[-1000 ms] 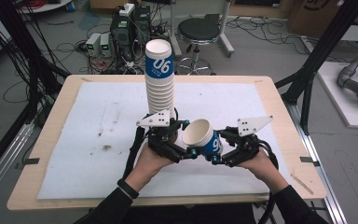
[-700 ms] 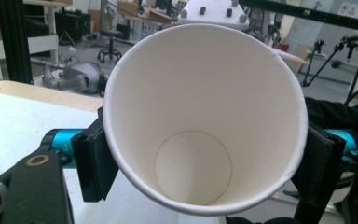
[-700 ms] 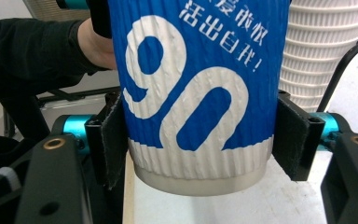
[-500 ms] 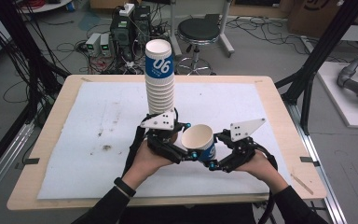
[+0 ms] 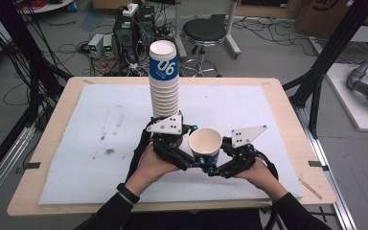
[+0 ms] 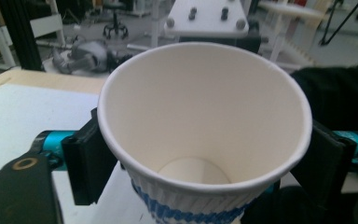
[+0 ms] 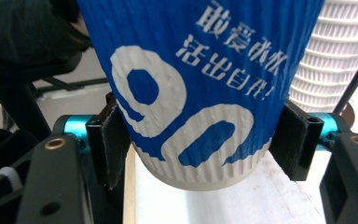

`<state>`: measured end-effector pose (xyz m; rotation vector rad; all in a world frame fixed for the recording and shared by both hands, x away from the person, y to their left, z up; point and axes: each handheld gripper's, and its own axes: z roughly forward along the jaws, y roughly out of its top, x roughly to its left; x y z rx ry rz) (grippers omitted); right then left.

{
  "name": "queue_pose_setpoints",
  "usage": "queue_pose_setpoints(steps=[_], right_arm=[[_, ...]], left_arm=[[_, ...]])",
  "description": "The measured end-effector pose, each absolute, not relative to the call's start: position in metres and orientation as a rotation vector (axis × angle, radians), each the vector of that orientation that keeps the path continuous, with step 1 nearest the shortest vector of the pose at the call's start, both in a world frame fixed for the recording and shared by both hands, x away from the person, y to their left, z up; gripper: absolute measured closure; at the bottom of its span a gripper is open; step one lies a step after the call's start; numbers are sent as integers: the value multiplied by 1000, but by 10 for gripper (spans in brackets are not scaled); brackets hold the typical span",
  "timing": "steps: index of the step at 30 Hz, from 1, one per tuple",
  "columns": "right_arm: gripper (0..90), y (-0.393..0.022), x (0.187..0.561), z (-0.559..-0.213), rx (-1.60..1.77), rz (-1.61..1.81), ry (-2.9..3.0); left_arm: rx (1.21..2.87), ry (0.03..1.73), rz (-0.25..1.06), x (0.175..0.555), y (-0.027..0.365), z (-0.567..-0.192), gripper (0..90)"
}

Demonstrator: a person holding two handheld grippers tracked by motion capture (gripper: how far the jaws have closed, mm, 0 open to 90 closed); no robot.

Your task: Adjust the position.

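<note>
A tall stack of white ribbed paper cups (image 5: pixel 164 88), with a blue "06" cup on top, stands mid-table. In front of it a single blue-and-white cup (image 5: pixel 205 143) is held between both grippers, mouth up. My right gripper (image 7: pixel 200 144) has just been closing and its pads (image 7: pixel 114 144) press on the cup's lower wall (image 7: pixel 191 84). My left gripper (image 6: pixel 200 158) has just been opening. The cup (image 6: pixel 200 107) sits between its jaws under the rim, the pads (image 6: pixel 91 161) close alongside. From above, the left gripper (image 5: pixel 191 160) and right gripper (image 5: pixel 219 167) meet under the cup.
A white mat (image 5: pixel 100 129) covers the wooden table (image 5: pixel 287 100); small dark stains (image 5: pixel 109 151) mark its left part. Behind the table are a black stool (image 5: pixel 206 33) and electronics with cables (image 5: pixel 129 33). Black frame posts (image 5: pixel 326 62) stand at the table's sides.
The single cup has tipped from a slant to more upright, its mouth now facing up. Both hands have stayed in about the same place in front of the stack.
</note>
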<state>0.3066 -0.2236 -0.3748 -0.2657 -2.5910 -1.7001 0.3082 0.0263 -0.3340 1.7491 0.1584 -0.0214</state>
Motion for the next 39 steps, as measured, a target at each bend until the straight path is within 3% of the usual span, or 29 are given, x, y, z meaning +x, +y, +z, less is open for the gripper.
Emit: queue_pose_setpoints(steps=[9,13,20,24,39], right_arm=[[307,-223,306,-378,-293,-1799,-2492],[307,-222,305,-379,-298,-1814,-2492],[298,-220,305,-381,-303,-1818,-2485],[219,-220,305,-380,-323,-1831,-2471],[234,-225,305,-374,-381,-1950,-2333]], left_arm=[[1656,179,-45,308,26,-337,157],[1640,188,-50,309,26,-338,191],[1644,178,-46,309,27,-339,216],[1658,173,-40,309,26,-340,219],[1663,173,-28,309,24,-344,221]])
